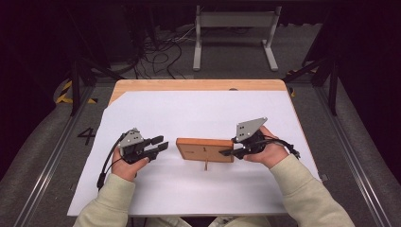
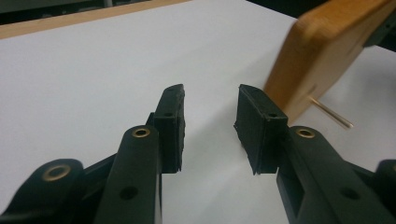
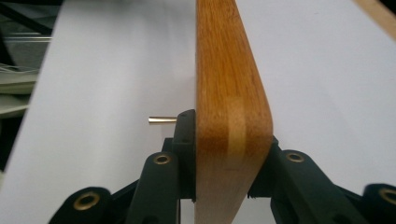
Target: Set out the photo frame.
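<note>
A wooden board (image 1: pixel 204 149) with a thin brass pin (image 1: pixel 206 165) sticking out of its near face is held on edge over the white sheet (image 1: pixel 189 109). My right gripper (image 1: pixel 226 152) is shut on the board's right end. In the right gripper view both pads press the board (image 3: pixel 224 70), and the pin (image 3: pixel 161 120) juts to the left just past the left pad. My left gripper (image 1: pixel 163 144) stands open a short way left of the board, nothing between its jaws. In the left gripper view (image 2: pixel 210 107) the board (image 2: pixel 322 51) and pin (image 2: pixel 331 112) lie ahead to the right.
The white sheet covers most of a wooden table (image 1: pixel 198 85). On the floor behind the table are a grey metal stand (image 1: pixel 234 33) and loose cables (image 1: pixel 161 52). Rails run along the floor on both sides.
</note>
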Available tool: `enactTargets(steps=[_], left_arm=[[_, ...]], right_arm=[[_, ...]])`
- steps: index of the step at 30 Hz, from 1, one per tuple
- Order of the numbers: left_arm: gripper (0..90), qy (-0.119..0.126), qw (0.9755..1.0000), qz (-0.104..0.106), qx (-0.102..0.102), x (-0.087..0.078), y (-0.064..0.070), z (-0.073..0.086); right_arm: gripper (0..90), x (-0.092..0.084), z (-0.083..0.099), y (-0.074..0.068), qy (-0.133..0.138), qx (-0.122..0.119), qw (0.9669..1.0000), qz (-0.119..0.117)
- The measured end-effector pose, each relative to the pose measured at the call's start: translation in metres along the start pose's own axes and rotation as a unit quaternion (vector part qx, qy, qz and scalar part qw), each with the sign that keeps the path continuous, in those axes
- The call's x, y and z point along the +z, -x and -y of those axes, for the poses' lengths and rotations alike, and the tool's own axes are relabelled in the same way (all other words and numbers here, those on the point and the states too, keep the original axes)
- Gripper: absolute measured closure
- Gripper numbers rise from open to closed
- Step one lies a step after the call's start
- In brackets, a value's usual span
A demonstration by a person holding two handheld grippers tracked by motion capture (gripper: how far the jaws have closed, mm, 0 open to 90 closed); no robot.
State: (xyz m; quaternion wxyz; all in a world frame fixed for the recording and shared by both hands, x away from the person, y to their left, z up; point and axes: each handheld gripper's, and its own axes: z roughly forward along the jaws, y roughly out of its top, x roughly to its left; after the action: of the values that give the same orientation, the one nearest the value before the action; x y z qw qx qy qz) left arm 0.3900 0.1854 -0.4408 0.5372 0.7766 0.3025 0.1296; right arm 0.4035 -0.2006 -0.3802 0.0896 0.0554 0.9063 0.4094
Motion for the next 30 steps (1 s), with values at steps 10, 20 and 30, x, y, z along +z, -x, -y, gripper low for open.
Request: enactTargets(steps=[10,20,30], left_arm=[[61.0,-0.014,0.9999,0.002,-0.001,0.006,0.001,0.005],[60.9,-0.010,0.9999,-0.007,0.002,0.003,0.003,0.008],[57.3,-0.013,0.9997,-0.019,0.010,-0.002,0.005,0.011]], right_arm=[[69.7,0.000,0.019,-0.005,-0.053,-0.109,0.9916,0.046],[59.9,-0.010,0.019,-0.021,-0.045,-0.086,0.9937,0.056],[47.6,-0.022,0.031,-0.024,-0.018,-0.023,0.9961,0.084]])
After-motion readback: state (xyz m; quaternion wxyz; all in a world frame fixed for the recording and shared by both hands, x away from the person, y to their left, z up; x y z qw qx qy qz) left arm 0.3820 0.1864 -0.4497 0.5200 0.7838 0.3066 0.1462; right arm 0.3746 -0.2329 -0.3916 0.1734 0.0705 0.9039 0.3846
